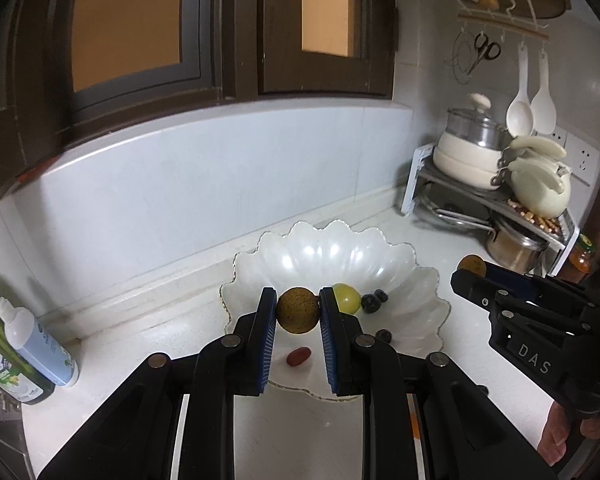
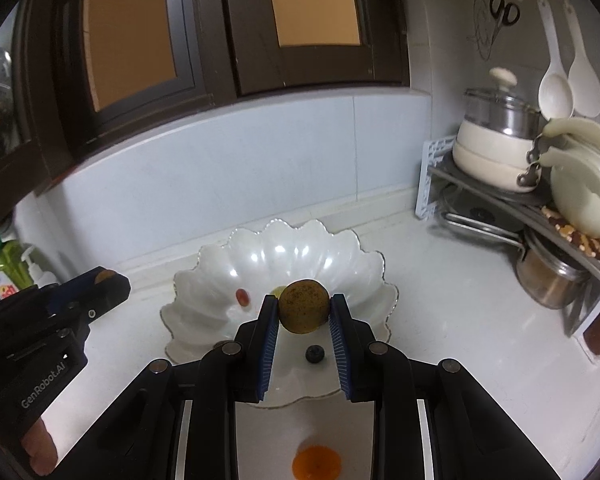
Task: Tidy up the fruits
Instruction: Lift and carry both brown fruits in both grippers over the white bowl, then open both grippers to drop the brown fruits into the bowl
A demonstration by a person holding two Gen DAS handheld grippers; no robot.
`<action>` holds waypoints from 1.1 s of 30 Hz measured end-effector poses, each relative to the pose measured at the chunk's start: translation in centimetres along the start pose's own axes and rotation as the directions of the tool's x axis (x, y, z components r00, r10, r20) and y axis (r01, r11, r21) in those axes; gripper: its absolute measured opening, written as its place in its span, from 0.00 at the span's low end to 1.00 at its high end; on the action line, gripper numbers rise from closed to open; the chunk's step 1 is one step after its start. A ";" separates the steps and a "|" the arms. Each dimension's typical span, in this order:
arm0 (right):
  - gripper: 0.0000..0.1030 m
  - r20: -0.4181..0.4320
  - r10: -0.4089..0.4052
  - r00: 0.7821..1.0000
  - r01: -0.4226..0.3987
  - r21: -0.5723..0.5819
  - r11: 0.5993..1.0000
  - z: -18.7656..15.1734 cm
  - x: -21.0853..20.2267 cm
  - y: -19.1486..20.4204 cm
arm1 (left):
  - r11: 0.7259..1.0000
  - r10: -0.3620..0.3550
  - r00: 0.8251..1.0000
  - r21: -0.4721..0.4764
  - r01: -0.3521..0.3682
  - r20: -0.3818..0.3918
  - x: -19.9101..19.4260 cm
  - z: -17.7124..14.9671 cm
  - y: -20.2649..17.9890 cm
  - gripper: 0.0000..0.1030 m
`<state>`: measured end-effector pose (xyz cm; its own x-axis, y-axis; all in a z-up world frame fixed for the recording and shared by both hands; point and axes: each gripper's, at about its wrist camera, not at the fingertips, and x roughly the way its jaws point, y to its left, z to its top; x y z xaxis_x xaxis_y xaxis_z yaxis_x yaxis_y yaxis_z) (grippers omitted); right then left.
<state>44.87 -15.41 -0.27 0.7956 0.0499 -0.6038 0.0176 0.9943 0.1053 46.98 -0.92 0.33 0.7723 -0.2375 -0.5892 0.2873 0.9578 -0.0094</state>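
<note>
A white scalloped bowl (image 1: pixel 400 256) (image 2: pixel 220 256) sits on the counter by the wall. My left gripper (image 1: pixel 298 300) is shut on a brown speckled round fruit (image 1: pixel 298 310) above the bowl's near side. My right gripper (image 2: pixel 304 304) is shut on a second brown round fruit (image 2: pixel 304 306) above the bowl; it shows at the right of the left wrist view (image 1: pixel 473 265). In the bowl lie a green grape (image 1: pixel 348 297), dark blueberries (image 1: pixel 374 300) (image 2: pixel 315 354) and a red oblong fruit (image 1: pixel 299 356) (image 2: pixel 242 297). An orange fruit (image 2: pixel 316 462) lies on the counter below my right gripper.
A corner rack with pots (image 1: pixel 472 152) (image 2: pixel 496 148) and a kettle (image 2: pixel 584 196) stands at the right. Spoons (image 1: pixel 520 108) and scissors (image 1: pixel 486 50) hang on the wall. Soap bottles (image 1: pixel 32 336) (image 2: pixel 8 268) stand at the left. A jar (image 1: pixel 582 258) sits by the rack.
</note>
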 end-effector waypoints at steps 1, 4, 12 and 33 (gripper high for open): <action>0.27 -0.008 0.000 1.000 0.000 0.001 1.000 0.1 0.4 0.0 | 1.000 0.003 1.000 0.000 -0.003 -0.008 0.4 0.1 0.1 0.22; 0.27 -0.034 -0.009 0.999 0.009 -0.002 1.000 0.3 1.6 0.0 | 1.000 0.009 0.999 0.002 -0.009 -0.032 1.8 0.3 0.4 0.22; 0.27 -0.116 -0.014 0.993 0.015 0.002 1.000 0.6 5.0 -0.3 | 1.000 0.010 0.995 0.003 -0.010 -0.102 5.3 0.3 1.1 0.22; 0.27 -0.303 -0.021 0.953 0.030 0.025 0.999 0.2 11.6 -1.4 | 1.000 -0.022 0.944 -0.006 0.021 -0.329 13.9 -1.0 1.4 0.22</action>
<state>54.20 -16.29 -7.26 0.5743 0.0555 -0.8167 0.0568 0.9926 0.1074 57.50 -2.73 -8.67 0.5362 -0.1914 -0.8221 0.2995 0.9537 -0.0267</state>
